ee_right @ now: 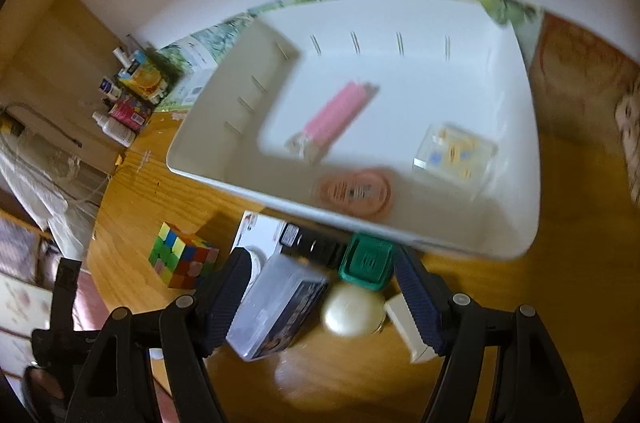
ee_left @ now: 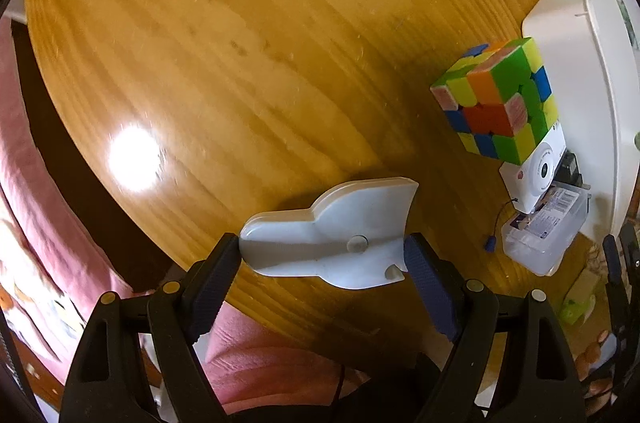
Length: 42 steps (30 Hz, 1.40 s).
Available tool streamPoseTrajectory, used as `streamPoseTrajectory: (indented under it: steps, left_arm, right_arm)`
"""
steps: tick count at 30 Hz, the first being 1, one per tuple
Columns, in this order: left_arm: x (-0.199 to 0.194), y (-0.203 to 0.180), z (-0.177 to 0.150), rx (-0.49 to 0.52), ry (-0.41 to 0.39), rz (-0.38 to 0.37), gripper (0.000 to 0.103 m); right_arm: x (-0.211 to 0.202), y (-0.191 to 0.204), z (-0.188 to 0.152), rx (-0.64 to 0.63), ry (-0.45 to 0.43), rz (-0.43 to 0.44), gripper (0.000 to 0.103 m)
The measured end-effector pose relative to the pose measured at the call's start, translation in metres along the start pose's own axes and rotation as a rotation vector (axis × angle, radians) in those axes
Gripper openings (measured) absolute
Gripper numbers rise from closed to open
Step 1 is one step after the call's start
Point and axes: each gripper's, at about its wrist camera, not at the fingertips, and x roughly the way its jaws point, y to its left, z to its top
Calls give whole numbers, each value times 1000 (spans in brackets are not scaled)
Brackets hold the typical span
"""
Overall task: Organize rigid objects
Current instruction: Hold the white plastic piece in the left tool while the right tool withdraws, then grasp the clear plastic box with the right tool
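Above the glossy wooden table (ee_left: 240,43), left hand-held gripper (ee_left: 322,255) clamping a smooth white fin-shaped plastic piece (ee_left: 332,227); right hand-held gripper (ee_right: 320,287) spread, unladen.

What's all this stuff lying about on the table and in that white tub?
White tray: one, on the wooden table.
Pink tube: one, inside the tray.
Clear block: one, yellow and blue bits inside, in the tray.
Round pink tin: one, in the tray near its front wall.
Puzzle cube: one, multicoloured, on the table outside the tray.
White camera: one, beside the cube.
Clear plastic box: one, on the table.
Green container: one, against the tray.
Cream ball: one, beside the green container.
White plastic piece: one, between the left gripper's pads.
Left gripper: shut on that piece.
Right gripper: open, holding nothing.
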Motion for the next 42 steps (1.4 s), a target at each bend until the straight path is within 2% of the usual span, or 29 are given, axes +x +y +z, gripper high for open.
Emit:
streamPoseTrajectory:
  steps: [8, 20, 29, 31, 35, 39, 42]
  left_arm:
    - [-9, -7, 9, 114, 20, 8, 85]
    - [-14, -23, 31, 315, 89, 54, 85]
    - [-14, -40, 60, 465, 130, 105, 85]
    - [-13, -45, 65, 500, 139, 115, 85]
    - [-9, -61, 72, 564, 145, 139, 85]
    - [-10, -68, 82, 603, 147, 155, 85]
    - [-10, -83, 88, 637, 146, 167, 85]
  right_arm:
    - [13, 2, -12, 172, 76, 19, 75]
    - [52, 15, -35, 374, 177, -1, 75]
    - [68, 19, -48, 481, 181, -19, 74]
    - [70, 20, -51, 499, 174, -19, 68]
    - [74, 18, -58, 537, 168, -20, 64]
    - [75, 15, -64, 569, 157, -12, 55]
    - [72, 14, -66, 576, 135, -13, 53]
